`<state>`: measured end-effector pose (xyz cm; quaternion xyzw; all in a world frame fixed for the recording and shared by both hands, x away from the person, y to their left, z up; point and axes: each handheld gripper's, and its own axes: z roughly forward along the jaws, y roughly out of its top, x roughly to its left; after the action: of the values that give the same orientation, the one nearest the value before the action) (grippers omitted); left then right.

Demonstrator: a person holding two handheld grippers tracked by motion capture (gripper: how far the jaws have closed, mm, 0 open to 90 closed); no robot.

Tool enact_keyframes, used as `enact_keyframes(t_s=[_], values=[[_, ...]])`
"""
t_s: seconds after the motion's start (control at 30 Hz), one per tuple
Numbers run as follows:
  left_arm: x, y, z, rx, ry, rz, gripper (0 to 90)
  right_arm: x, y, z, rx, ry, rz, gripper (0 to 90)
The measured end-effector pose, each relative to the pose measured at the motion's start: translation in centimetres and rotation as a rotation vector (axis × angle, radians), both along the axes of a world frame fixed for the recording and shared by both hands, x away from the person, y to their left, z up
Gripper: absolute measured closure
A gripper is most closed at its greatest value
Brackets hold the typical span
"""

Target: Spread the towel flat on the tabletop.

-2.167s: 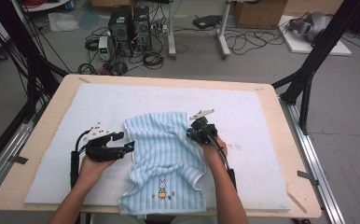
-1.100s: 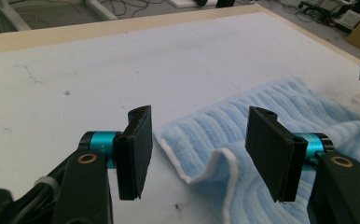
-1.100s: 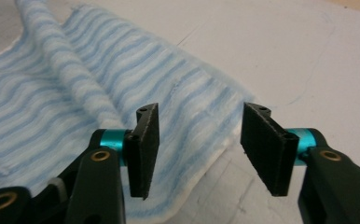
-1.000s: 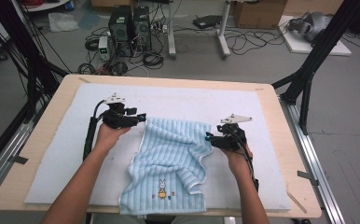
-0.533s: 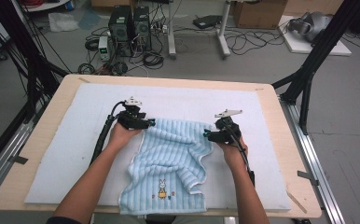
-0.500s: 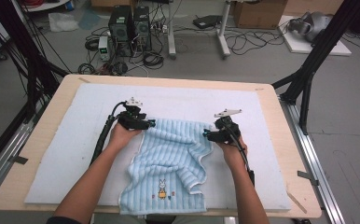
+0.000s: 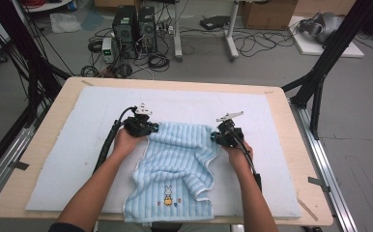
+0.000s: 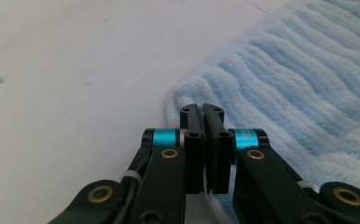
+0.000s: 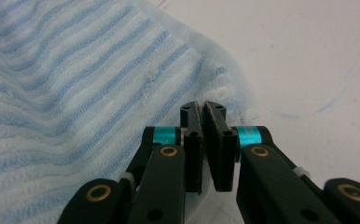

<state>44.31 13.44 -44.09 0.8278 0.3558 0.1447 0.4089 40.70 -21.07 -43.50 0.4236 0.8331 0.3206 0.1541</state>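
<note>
A light blue striped towel (image 7: 175, 159) with a small rabbit picture lies rumpled on the white pad (image 7: 73, 145). My left gripper (image 7: 151, 128) is at the towel's far left corner. In the left gripper view its jaws (image 8: 205, 110) have just been closing and now stand together, pinching the edge of the towel (image 8: 299, 79). My right gripper (image 7: 214, 137) is at the far right corner. Its jaws (image 9: 205, 107) have likewise just been closing and are shut on that corner of the towel (image 9: 75, 93).
The pad covers a wooden table (image 7: 308, 159). Black frame posts (image 7: 320, 82) stand at its left and right sides. Computers (image 7: 136, 21) and cables lie on the floor beyond the far edge. Bare pad lies to the left and right of the towel.
Both hands have moved from the towel's sides to its two far corners and sunk onto the pad. The open jaws of both grippers have closed on the corners.
</note>
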Motion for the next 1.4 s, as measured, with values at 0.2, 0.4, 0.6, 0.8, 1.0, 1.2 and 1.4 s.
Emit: enact_keyframes(t_s=[0.2, 0.4, 0.6, 0.8, 1.0, 1.2, 1.4], values=[[1.5, 1.4, 1.1, -0.066, -0.009, 0.036, 86.9, 1.8, 0.1, 0.0, 0.036, -0.032, -0.022, 86.5], [3.5, 2.1, 2.8, -0.112, -0.054, 0.075, 86.9, 4.2, 0.9, 1.2, 0.049, -0.104, -0.055, 86.5], [5.3, 1.9, 4.2, -0.12, -0.076, 0.098, 86.8, 5.9, 0.9, 1.8, 0.065, -0.161, -0.107, 86.5], [5.6, 1.7, 4.3, -0.147, -0.124, 0.174, 86.9, 6.2, 2.2, 3.1, 0.035, -0.247, -0.134, 86.5], [5.8, 1.8, 4.0, -0.186, -0.094, 0.256, 67.9, 6.7, 3.0, 2.8, 0.001, -0.271, -0.179, 85.1], [5.2, 2.0, 3.2, -0.202, -0.037, 0.236, 49.6, 6.5, 4.0, 2.0, 0.054, -0.24, -0.175, 64.2], [3.6, 3.1, 2.5, -0.246, -0.034, 0.192, 44.0, 5.5, 3.6, 2.3, 0.097, -0.202, -0.124, 53.9]])
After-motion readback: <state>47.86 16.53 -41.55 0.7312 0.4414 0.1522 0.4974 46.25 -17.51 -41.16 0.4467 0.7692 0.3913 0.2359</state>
